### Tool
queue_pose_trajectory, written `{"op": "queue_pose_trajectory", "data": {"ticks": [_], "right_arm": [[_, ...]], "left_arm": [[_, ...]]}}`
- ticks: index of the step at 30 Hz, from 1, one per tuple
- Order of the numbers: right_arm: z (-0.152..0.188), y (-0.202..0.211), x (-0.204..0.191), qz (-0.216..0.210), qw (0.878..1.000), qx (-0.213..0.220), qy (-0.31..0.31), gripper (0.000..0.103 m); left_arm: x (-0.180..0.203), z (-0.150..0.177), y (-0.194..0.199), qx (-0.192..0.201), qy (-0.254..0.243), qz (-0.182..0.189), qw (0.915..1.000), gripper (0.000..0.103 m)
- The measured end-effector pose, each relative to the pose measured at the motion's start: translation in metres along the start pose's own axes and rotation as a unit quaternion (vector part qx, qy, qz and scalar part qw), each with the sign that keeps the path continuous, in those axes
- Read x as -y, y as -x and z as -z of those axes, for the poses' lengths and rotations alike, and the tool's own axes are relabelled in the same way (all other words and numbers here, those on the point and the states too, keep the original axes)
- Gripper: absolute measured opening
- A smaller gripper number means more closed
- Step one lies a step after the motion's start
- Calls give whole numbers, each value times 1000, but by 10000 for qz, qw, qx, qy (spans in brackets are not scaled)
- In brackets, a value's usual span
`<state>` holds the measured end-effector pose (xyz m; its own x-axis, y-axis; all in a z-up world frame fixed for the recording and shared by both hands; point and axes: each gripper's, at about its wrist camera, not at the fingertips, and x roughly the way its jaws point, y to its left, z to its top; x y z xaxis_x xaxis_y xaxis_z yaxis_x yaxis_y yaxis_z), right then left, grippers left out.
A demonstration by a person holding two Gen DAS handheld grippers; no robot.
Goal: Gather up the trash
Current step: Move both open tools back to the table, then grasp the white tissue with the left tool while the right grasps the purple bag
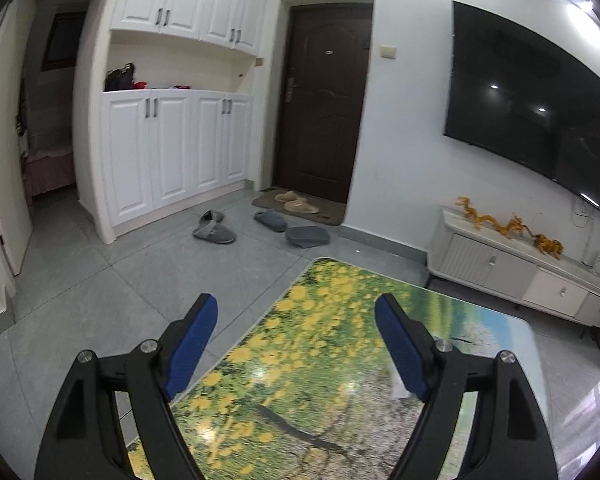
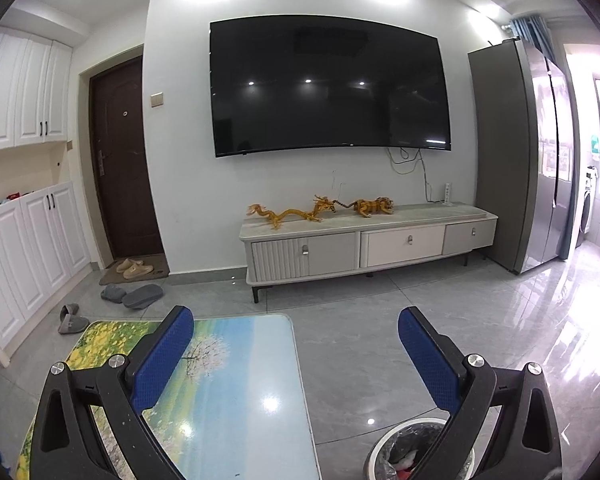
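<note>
Claws first: your left claw (image 1: pixel 296 320) stands wide with nothing between its blue pads (image 1: pixel 192 344), and your right claw (image 2: pixel 296 338) is just as wide and just as bare. The left one hangs over the near part of the counter (image 1: pixel 300 392), whose top is printed with yellow flowers and a pale tree. A scrap of white paper (image 1: pixel 398 384) lies on that top, touching the inner edge of your right-hand pad in the left view and partly hidden by it. The right claw straddles the counter's far corner and the grey floor (image 2: pixel 360 344) beside it. The bin (image 2: pixel 396 452) stands on that floor just beside the counter, black liner in place, with red and white trash (image 2: pixel 406 462) already inside. Slippers (image 1: pixel 214 229) lie near the dark door (image 1: pixel 324 96).
</note>
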<state>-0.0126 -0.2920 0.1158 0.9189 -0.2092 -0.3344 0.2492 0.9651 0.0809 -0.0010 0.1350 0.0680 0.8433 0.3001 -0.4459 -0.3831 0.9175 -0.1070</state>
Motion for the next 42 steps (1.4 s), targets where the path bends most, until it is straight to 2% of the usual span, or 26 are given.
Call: {"op": "queue_pose_trajectory", "data": {"ticks": [3, 7, 10, 13, 16, 18, 22, 29, 32, 35, 40, 42], "right_arm": [[6, -8, 6, 33, 9999, 25, -134, 103], [20, -16, 8, -39, 9998, 14, -203, 103], [34, -33, 1, -88, 9997, -213, -95, 103], [47, -52, -6, -308, 9984, -473, -98, 103], [56, -73, -21, -608, 9960, -658, 62, 103], [60, -88, -35, -929, 9926, -768, 130, 103], [69, -124, -75, -1589, 9806, -1058, 444, 103], [96, -187, -152, -2341, 9502, -1758, 1067, 103], [108, -213, -175, -2591, 9371, -2015, 1184, 103], [120, -237, -196, -2853, 9232, -2308, 1141, 92], [129, -259, -217, -2994, 9121, -2546, 1165, 79], [134, -264, -224, -3026, 9071, -2658, 1222, 72]], "left_arm": [[-5, 4, -11, -48, 22, -102, 9999, 80], [2, 17, -23, -165, -65, -41, 9998, 80], [19, 27, -38, -343, -249, 62, 9991, 80], [40, 37, -55, -514, -517, 175, 9972, 80], [60, 47, -77, -823, -677, 543, 9928, 80], [75, 53, -90, -897, -859, 609, 9904, 80], [102, 64, -117, -1147, -1030, 969, 9833, 80], [131, 88, -165, -1566, -1333, 1059, 9729, 79], [132, 97, -182, -1768, -1369, 1094, 9685, 73], [128, 103, -194, -1995, -1284, 1206, 9639, 63], [131, 107, -198, -2074, -1359, 1339, 9595, 55], [134, 109, -198, -2126, -1389, 1402, 9570, 45]]}}
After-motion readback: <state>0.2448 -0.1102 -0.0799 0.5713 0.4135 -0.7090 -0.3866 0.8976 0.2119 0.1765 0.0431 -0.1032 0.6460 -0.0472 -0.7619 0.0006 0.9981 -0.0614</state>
